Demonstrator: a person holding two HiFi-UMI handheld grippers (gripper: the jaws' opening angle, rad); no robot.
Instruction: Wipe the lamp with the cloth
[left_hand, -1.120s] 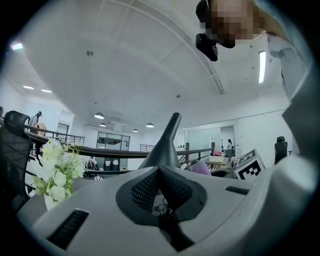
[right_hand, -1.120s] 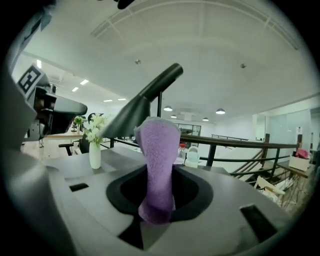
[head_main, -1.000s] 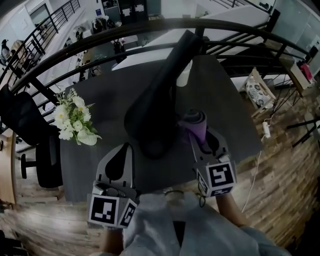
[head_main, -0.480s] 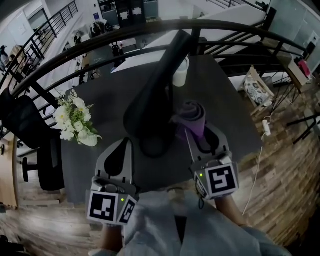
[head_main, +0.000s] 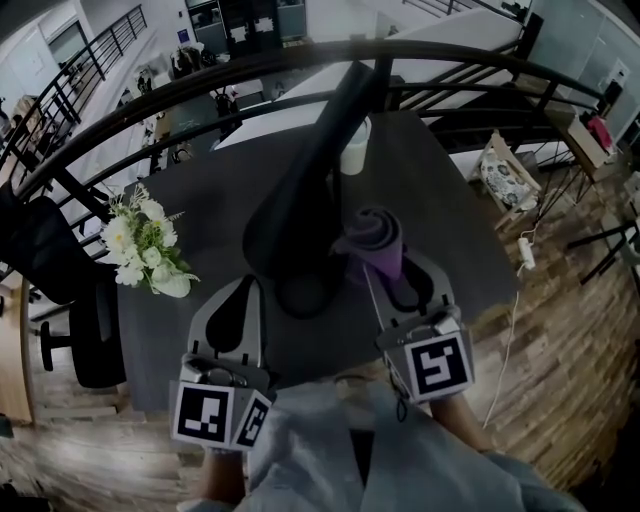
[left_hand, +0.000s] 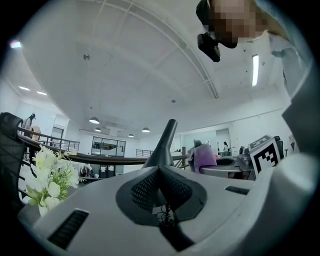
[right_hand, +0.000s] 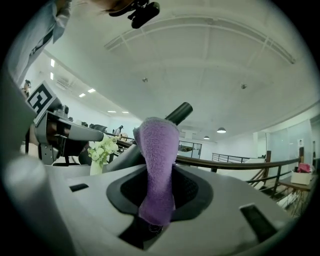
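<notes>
Purple fuzzy cloth (right_hand: 157, 150), rolled, pinched in right gripper (head_main: 392, 270).

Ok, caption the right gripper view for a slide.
Right gripper shut on a purple cloth, black lamp rising behind it.

Dark grey table (head_main: 450, 210) on pale wood-plank floor (head_main: 560, 340), ringed by a curved black railing (head_main: 300, 55) above a lower level. Black office chair (head_main: 60, 260) at left; white flowers (head_main: 140, 245) near the table's left edge. Overhead, white vaulted ceiling (left_hand: 150, 65) with round lights (left_hand: 94, 120) and a strip light (left_hand: 255, 70).
</notes>
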